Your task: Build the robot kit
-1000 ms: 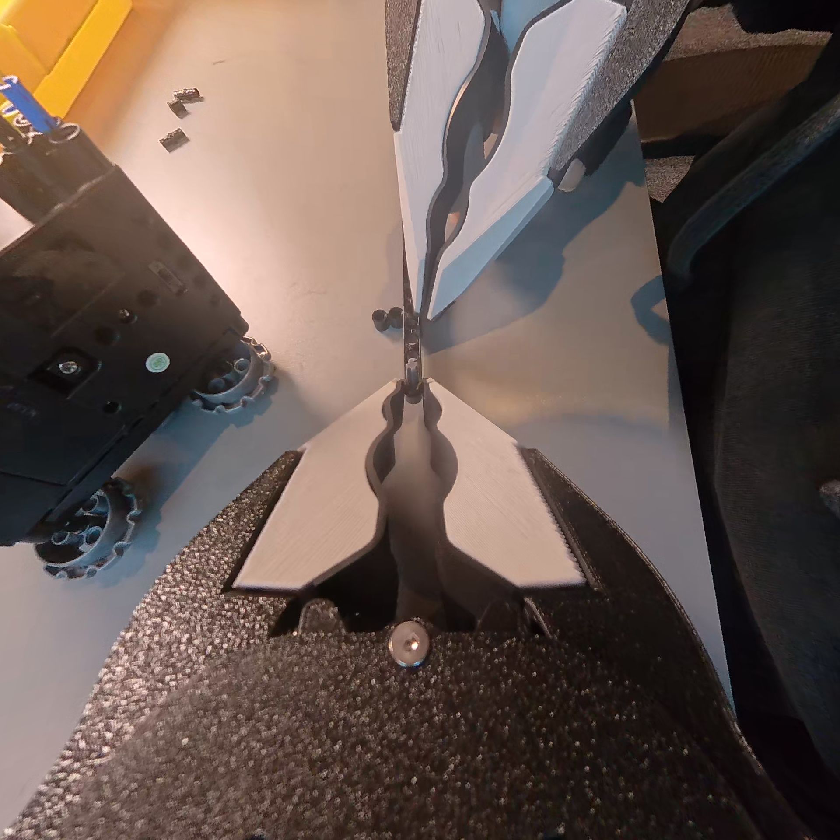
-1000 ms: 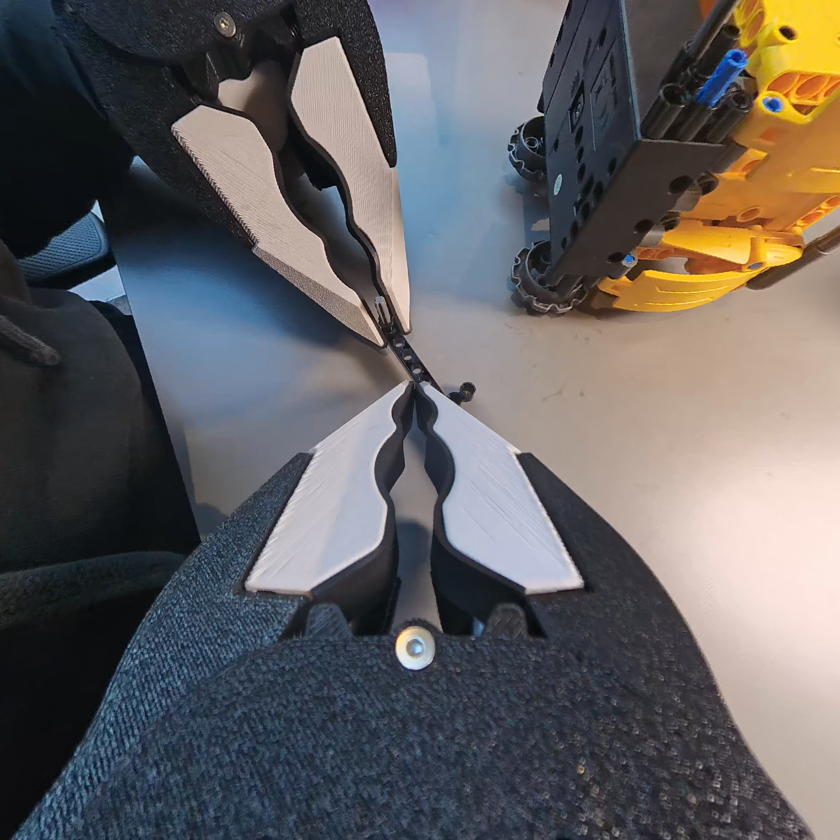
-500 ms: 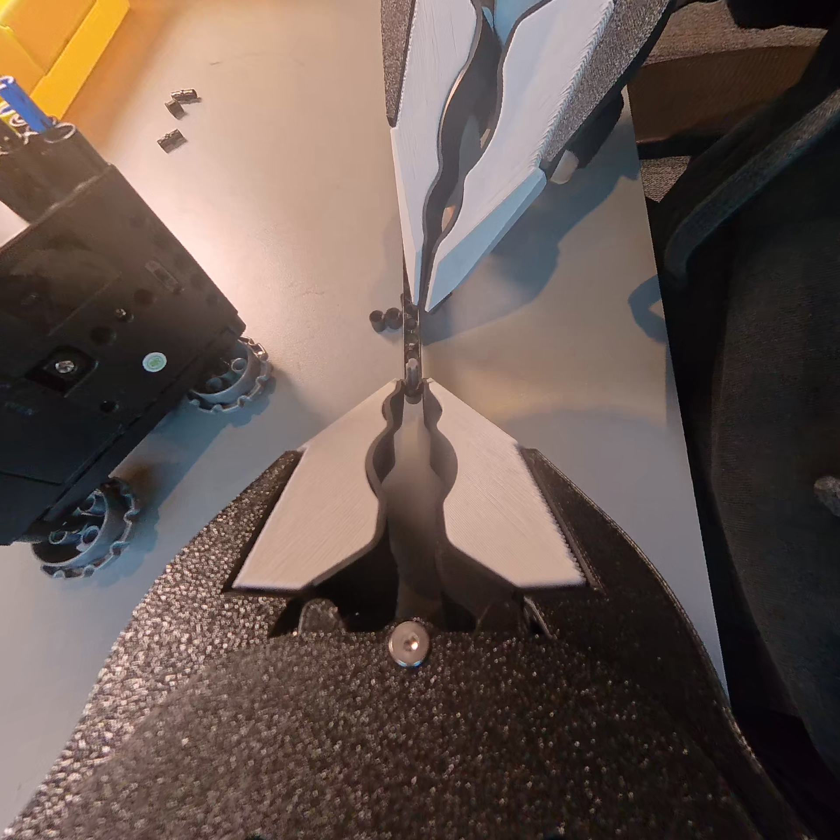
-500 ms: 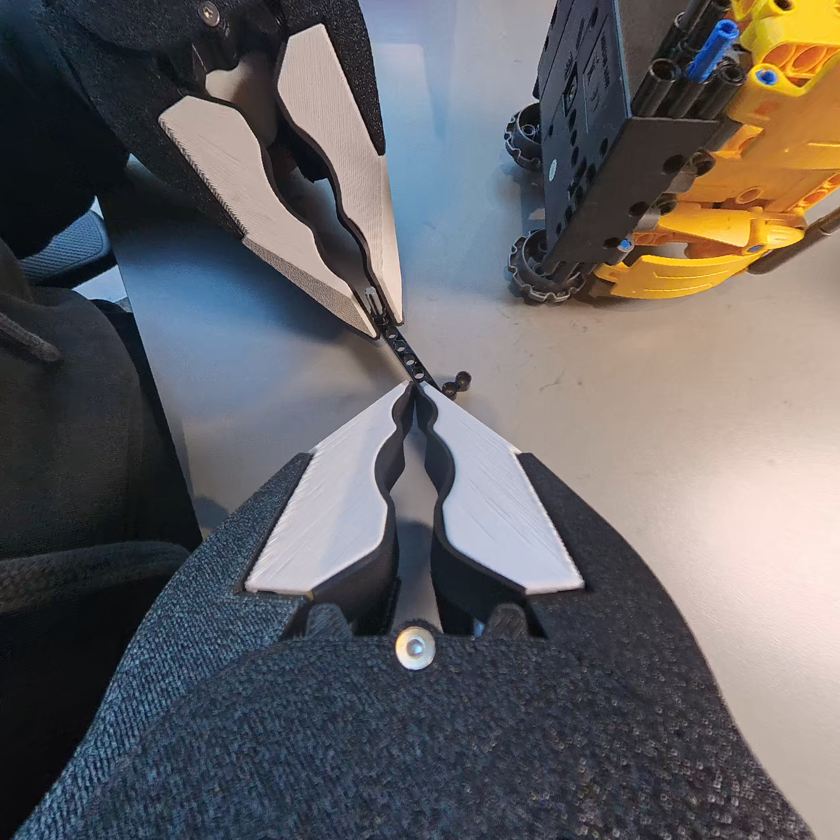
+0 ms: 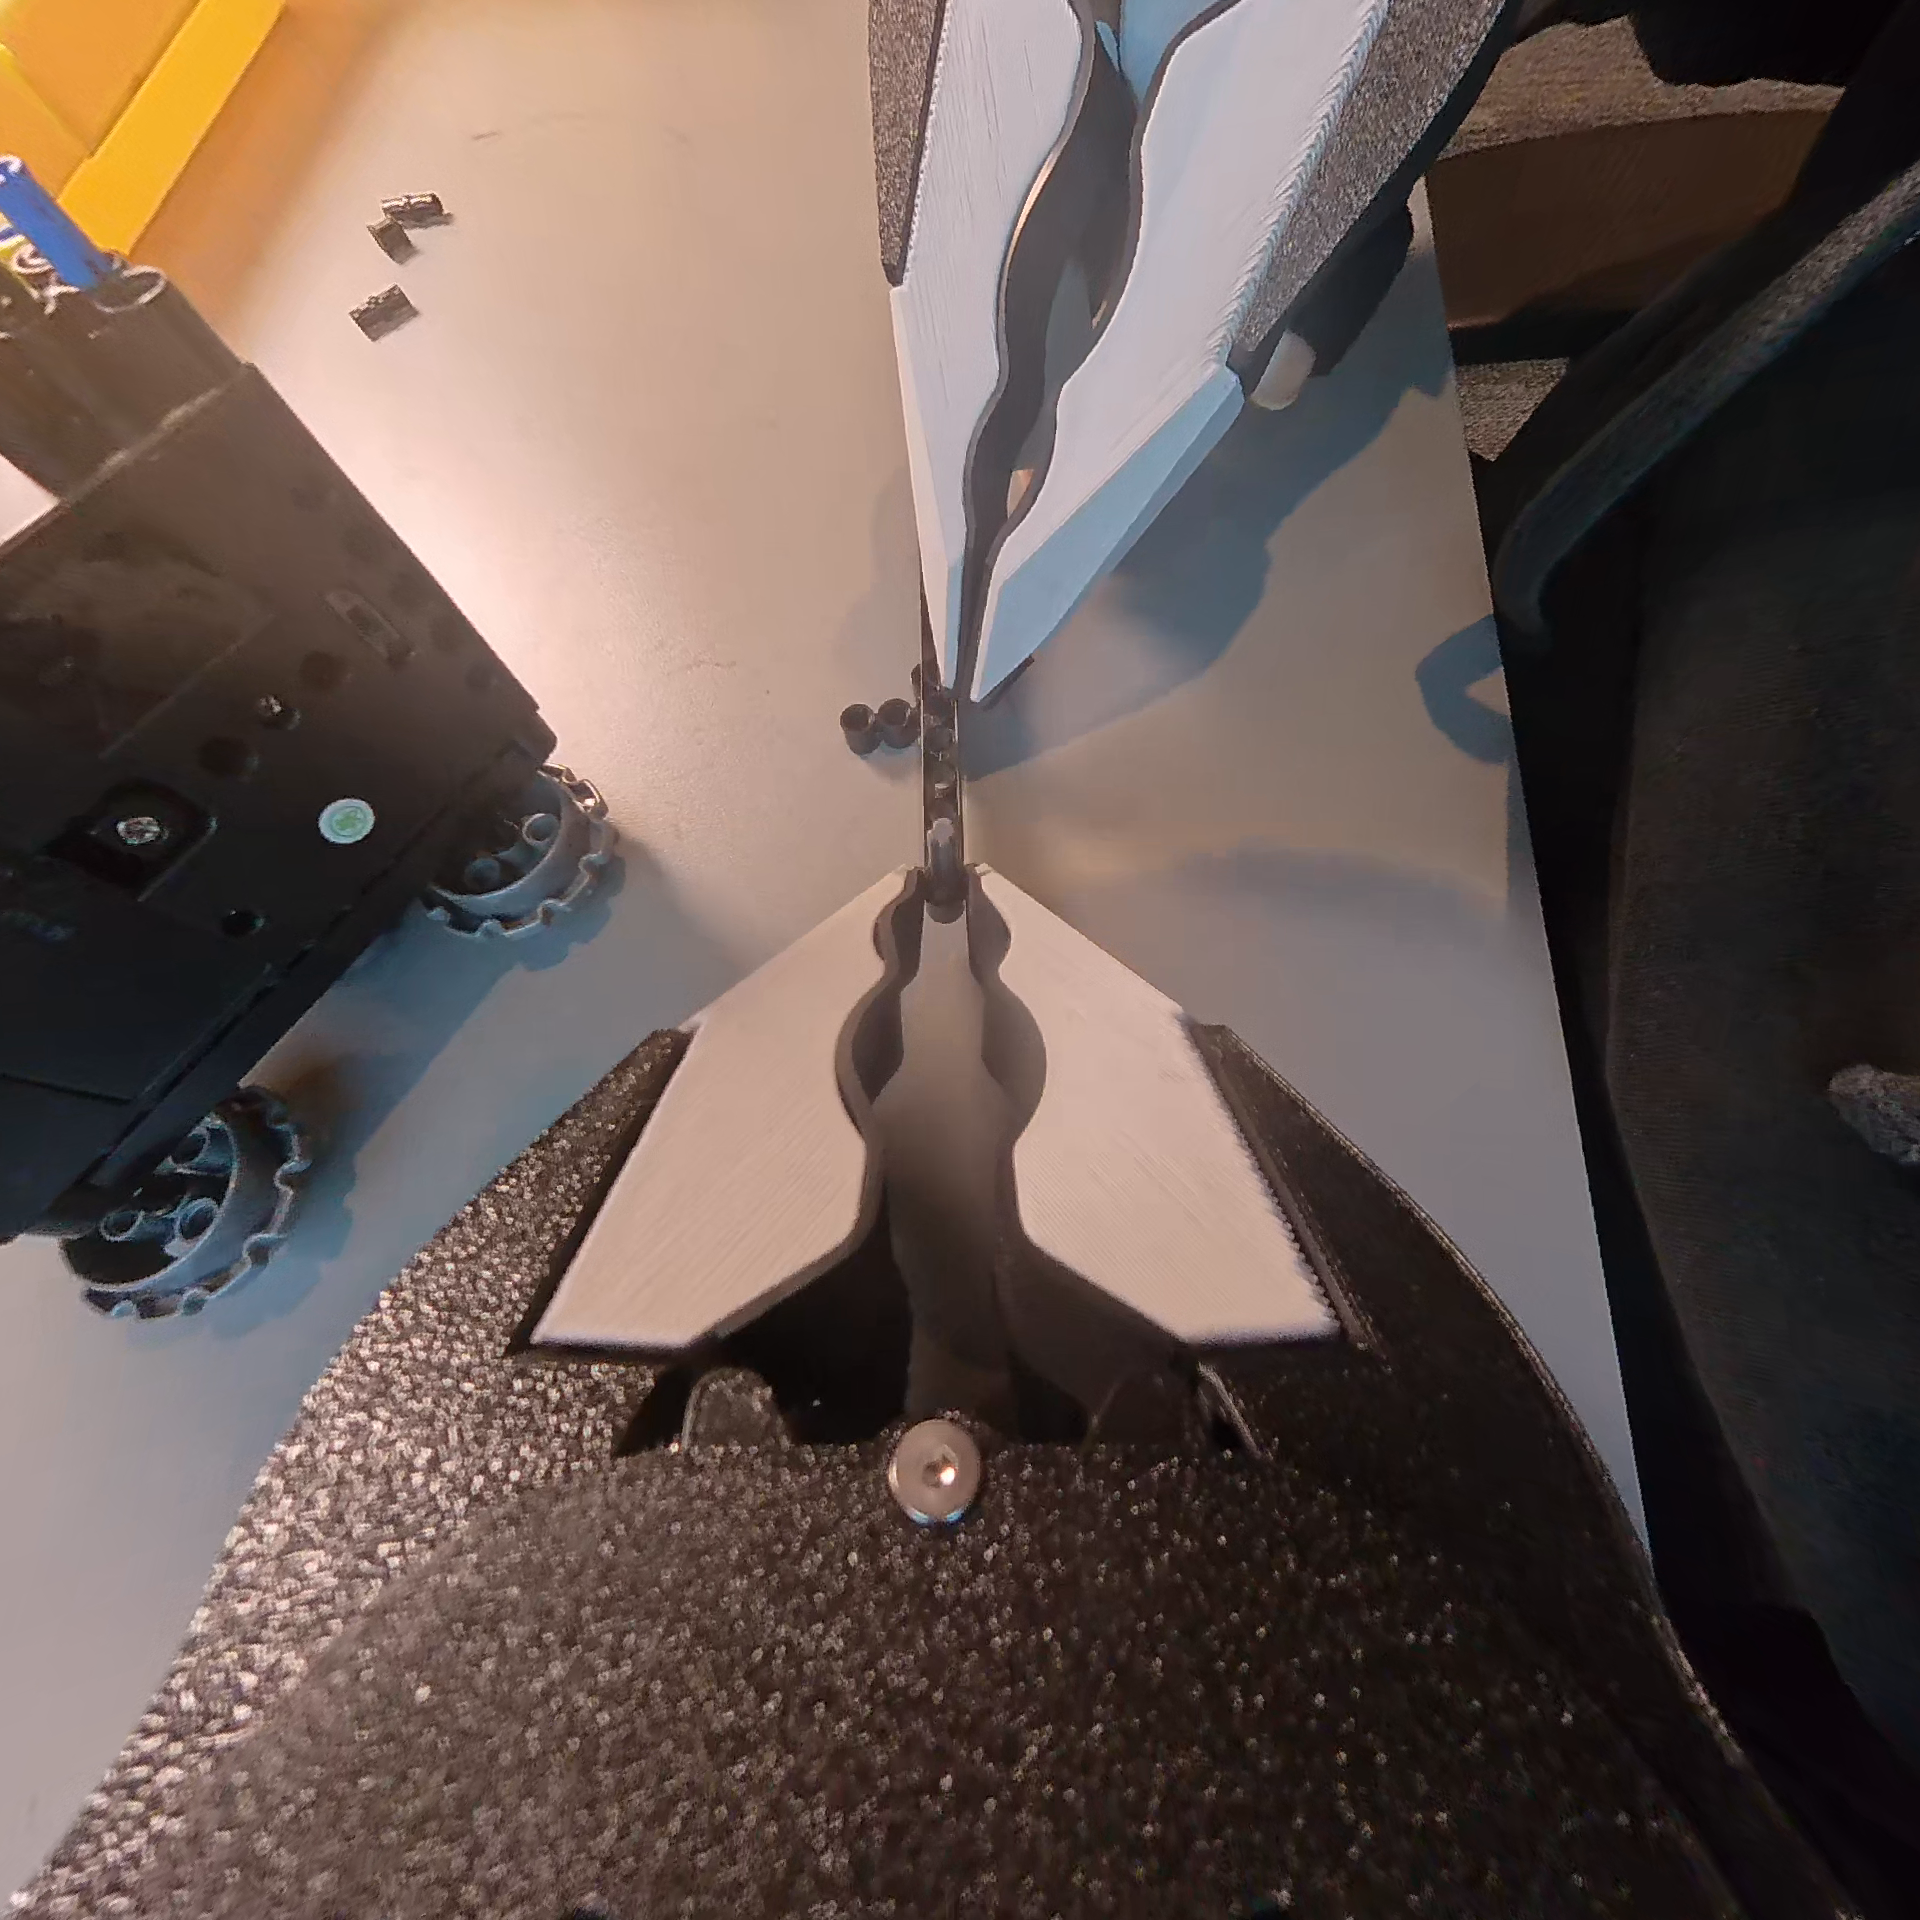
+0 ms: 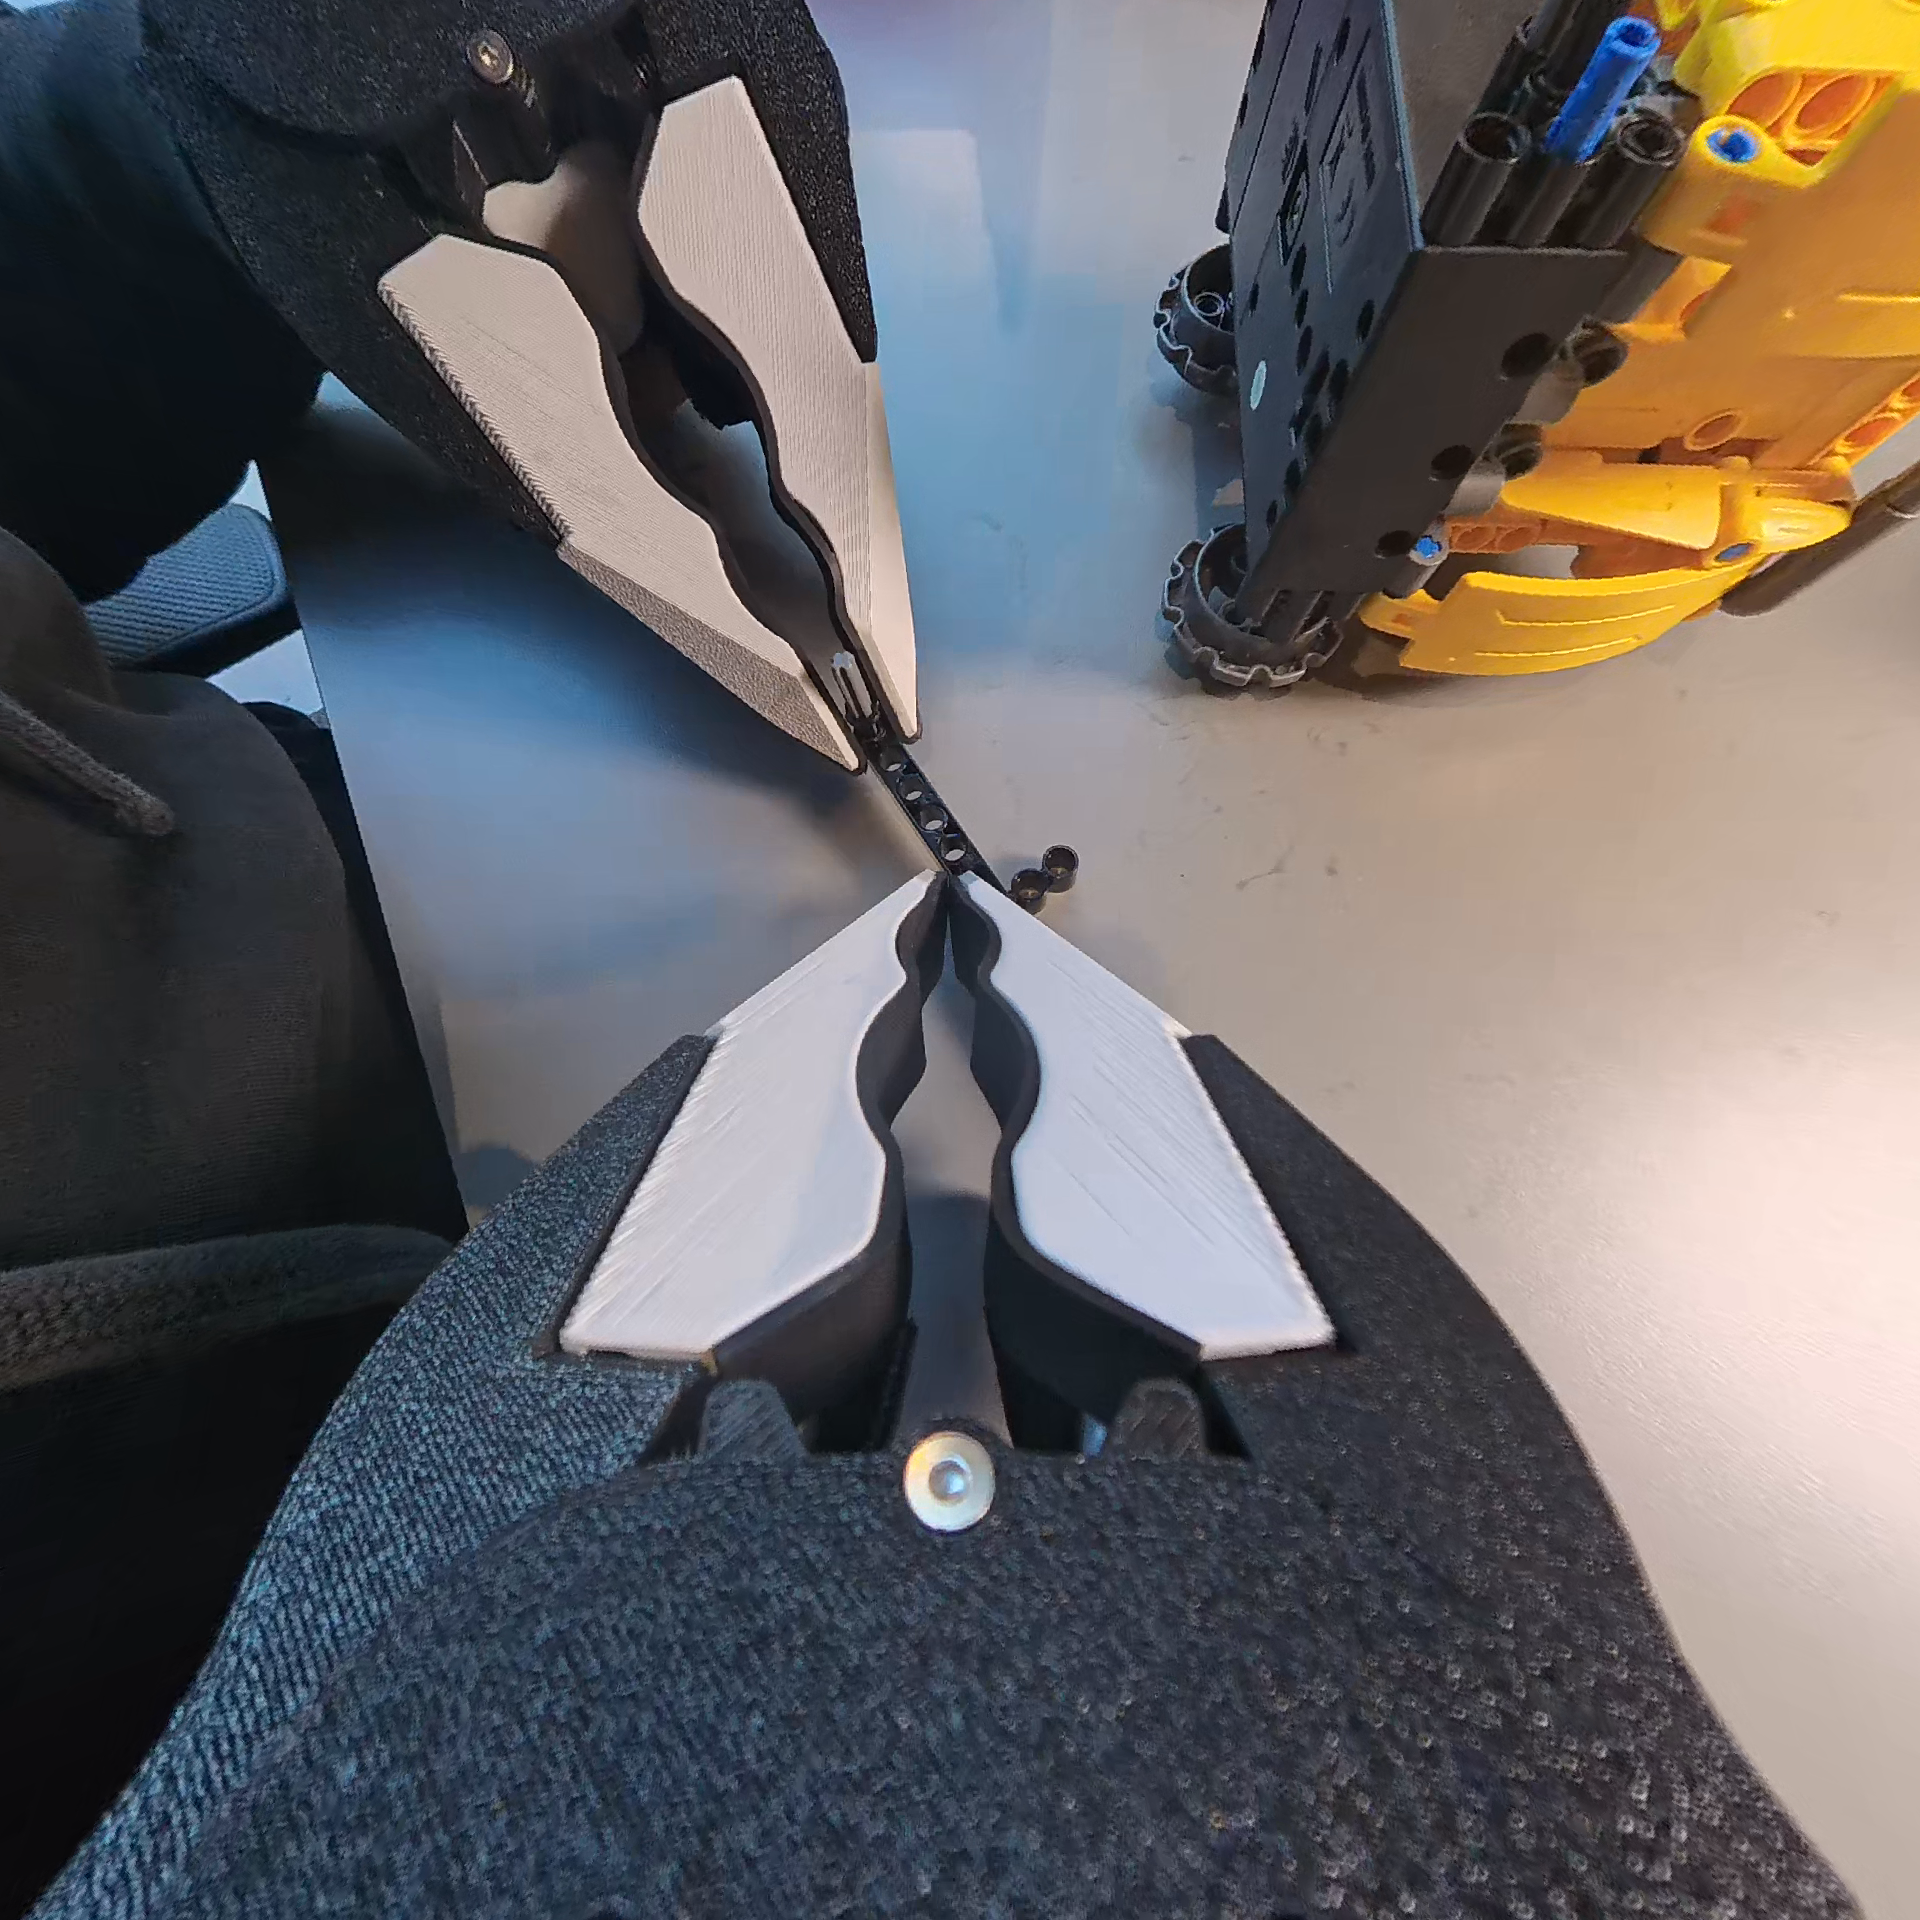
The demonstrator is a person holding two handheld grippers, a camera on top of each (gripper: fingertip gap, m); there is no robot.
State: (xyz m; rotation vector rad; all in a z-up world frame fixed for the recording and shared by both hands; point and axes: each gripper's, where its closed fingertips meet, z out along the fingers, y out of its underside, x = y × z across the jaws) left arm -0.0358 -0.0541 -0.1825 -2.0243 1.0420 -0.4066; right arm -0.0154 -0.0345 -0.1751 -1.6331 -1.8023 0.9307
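Your fingers: left gripper [image 5: 943, 883] and right gripper [image 6: 951, 881] each pinch one end of the black holed beam [image 6: 928, 816].
Risk: twisting could slip it onto the table [image 6: 1455, 987].

black beam [image 6: 928, 820] ends hidden between fingertips, toy vehicle [image 6: 1558, 343] cropped

1. Left gripper [image 5: 943, 896] fingers clamped on one end of a thin black holed beam [image 5: 940, 758].
2. Right gripper [image 5: 961, 686] pinching the far end.
3. Small black connector [image 5: 875, 724] beside it on the grey surface [image 5: 675, 436].
4. Black wheeled model [image 5: 208, 727] at left.
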